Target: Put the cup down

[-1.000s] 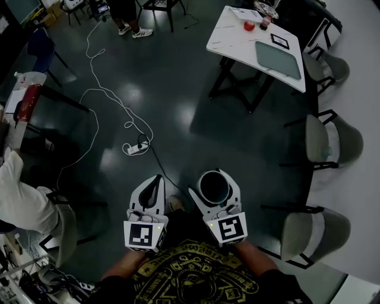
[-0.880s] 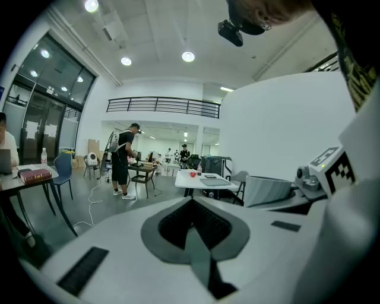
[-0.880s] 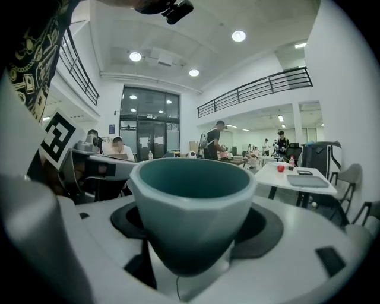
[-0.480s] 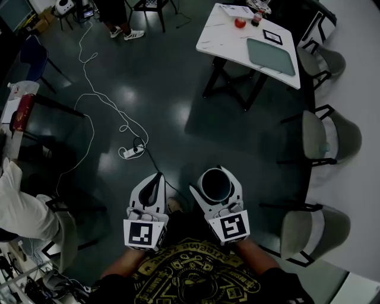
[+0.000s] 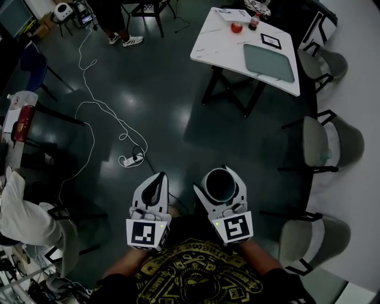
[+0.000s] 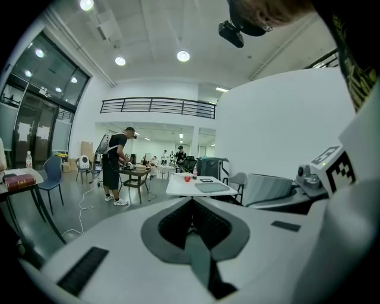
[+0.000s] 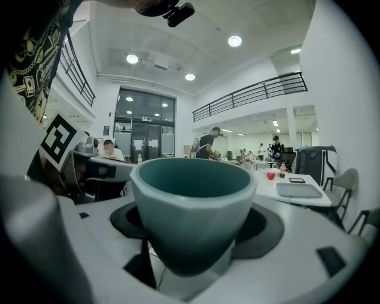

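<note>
A pale grey cup (image 5: 219, 184) with a dark teal inside (image 7: 190, 178) sits upright between the jaws of my right gripper (image 5: 220, 182), which is shut on it and held at waist height over the floor. My left gripper (image 5: 157, 184) hangs beside it on the left, jaws pressed together and empty (image 6: 193, 234). A white table (image 5: 228, 44) with a grey-green tray (image 5: 268, 62), a red object (image 5: 236, 27) and a small bottle (image 5: 254, 22) stands far ahead at the upper right; it also shows in the right gripper view as the table (image 7: 285, 185).
A white cable (image 5: 101, 113) snakes over the dark floor to a power strip (image 5: 133, 159). Grey chairs (image 5: 323, 141) line the right wall. A person (image 5: 116, 18) stands at the top. Another person in white (image 5: 21, 211) sits at the left by a desk.
The view has crept forward: the white table and cable have slid slightly down and left in the head view. Both grippers keep their pose, the cup still held.
</note>
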`<state>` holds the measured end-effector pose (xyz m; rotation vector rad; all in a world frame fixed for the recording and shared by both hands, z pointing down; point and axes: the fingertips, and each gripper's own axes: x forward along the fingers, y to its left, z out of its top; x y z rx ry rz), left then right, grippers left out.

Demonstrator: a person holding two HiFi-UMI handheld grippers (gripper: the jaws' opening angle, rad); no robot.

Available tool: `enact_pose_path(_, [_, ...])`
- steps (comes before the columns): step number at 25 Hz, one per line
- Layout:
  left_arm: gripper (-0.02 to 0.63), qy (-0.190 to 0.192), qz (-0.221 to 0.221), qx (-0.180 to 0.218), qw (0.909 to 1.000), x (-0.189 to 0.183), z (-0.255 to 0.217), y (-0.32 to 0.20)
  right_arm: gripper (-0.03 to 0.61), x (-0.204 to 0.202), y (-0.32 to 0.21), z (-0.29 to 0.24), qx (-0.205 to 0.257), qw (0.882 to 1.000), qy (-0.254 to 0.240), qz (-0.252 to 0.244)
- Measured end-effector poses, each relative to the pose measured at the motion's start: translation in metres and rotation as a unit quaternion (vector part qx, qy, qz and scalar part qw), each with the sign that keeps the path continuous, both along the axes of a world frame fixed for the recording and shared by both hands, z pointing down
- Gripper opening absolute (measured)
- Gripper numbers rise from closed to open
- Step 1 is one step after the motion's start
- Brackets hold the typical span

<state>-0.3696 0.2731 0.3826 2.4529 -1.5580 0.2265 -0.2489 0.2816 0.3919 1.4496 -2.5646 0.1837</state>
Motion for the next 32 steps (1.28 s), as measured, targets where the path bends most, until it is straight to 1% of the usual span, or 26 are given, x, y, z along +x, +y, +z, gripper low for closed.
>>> enact_pose_path(2, [0.011, -0.002, 0.002, -0.005, 1.0, 0.008, 0.002, -0.01, 0.373, 0.008, -0.009, 0.0, 0.005, 1.0, 0.002, 0.001])
enact_pose_path(5, [0.011, 0.008, 0.013, 0.009, 0.9998, 0.025, 0.0, -0.025, 0.373, 0.024, -0.021, 0.0, 0.006, 1.0, 0.0, 0.006])
enact_pose_path(9, [0.011, 0.014, 0.015, 0.017, 0.9996, 0.049, -0.005, -0.045, 0.373, 0.051, -0.038, -0.001, 0.007, 1.0, -0.006, 0.017])
enact_pose_path(14, [0.011, 0.004, 0.022, 0.016, 0.9996, 0.076, -0.002, -0.062, 0.373, 0.082, -0.054, -0.001, 0.016, 0.999, -0.013, 0.03])
enact_pose_path(20, [0.011, 0.0, 0.035, 0.019, 0.9992, 0.112, -0.003, -0.077, 0.373, 0.117, -0.066, -0.004, 0.024, 0.999, -0.016, 0.042])
enact_pose_path(26, [0.011, 0.001, 0.051, 0.021, 0.9985, 0.145, -0.005, -0.084, 0.373, 0.144, -0.069, -0.005, 0.025, 0.998, -0.012, 0.049])
enact_pose_path(29, [0.011, 0.0, 0.06, 0.023, 0.998, 0.156, -0.008, -0.086, 0.373, 0.155, -0.071, -0.006, 0.024, 0.998, -0.013, 0.058])
enact_pose_path(32, [0.011, -0.001, 0.064, 0.014, 0.9978, 0.162, -0.008, -0.087, 0.373, 0.162, -0.07, -0.005, 0.022, 0.997, -0.018, 0.068])
